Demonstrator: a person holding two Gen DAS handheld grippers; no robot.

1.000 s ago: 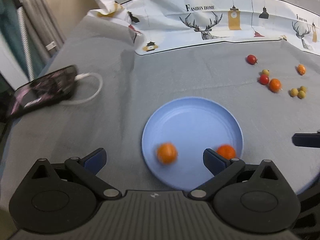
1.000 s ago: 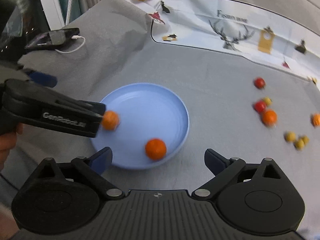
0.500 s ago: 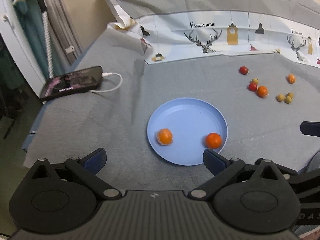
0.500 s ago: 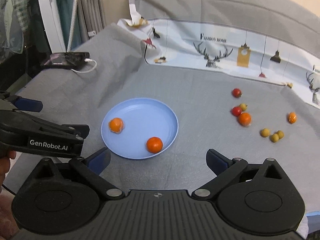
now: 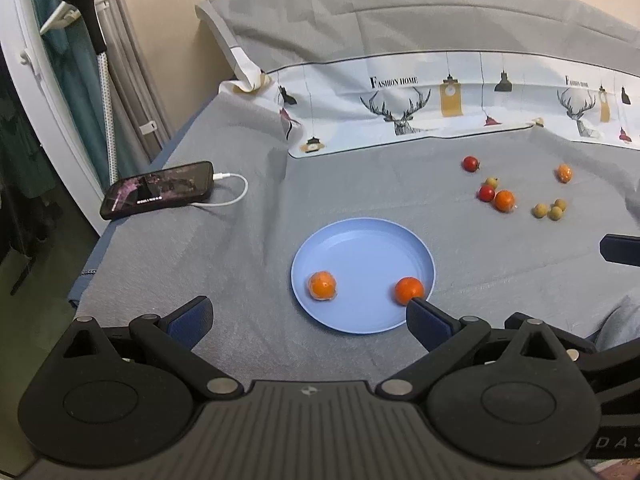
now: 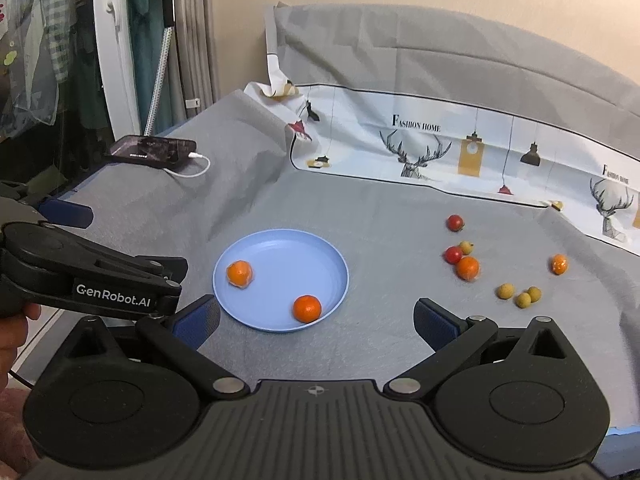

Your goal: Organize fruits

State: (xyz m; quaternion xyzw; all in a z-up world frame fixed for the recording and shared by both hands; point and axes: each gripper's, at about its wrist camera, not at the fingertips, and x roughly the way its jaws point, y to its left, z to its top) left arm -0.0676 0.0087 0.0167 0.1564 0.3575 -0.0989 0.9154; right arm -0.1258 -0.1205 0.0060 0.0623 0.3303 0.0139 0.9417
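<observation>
Left gripper (image 5: pixel 307 314): fingers spread wide, nothing between them, held above the near edge of the grey cloth (image 5: pixel 360 184). Right gripper (image 6: pixel 316 316): fingers likewise wide apart and empty, raised over the near edge.

Blue plate (image 5: pixel 362 240) near the middle of the cloth, holding two oranges: one (image 5: pixel 322 285) by its near-left rim, the other (image 5: pixel 409 290) by its near-right rim, well apart.

Toward the far right corner, loose on the cloth: two red cherry tomatoes (image 5: pixel 471 163) (image 5: pixel 486 193), an orange (image 5: pixel 504 200) touching the nearer tomato, another small orange (image 5: pixel 564 173) further right, a lone yellowish fruit (image 5: pixel 491 181), and three yellowish fruits (image 5: pixel 550 209) clustered.

Phone (image 5: pixel 158 190) with white cable (image 5: pixel 232 196) at the left edge. Printed sheet (image 5: pixel 400 104) along the far edge.
</observation>
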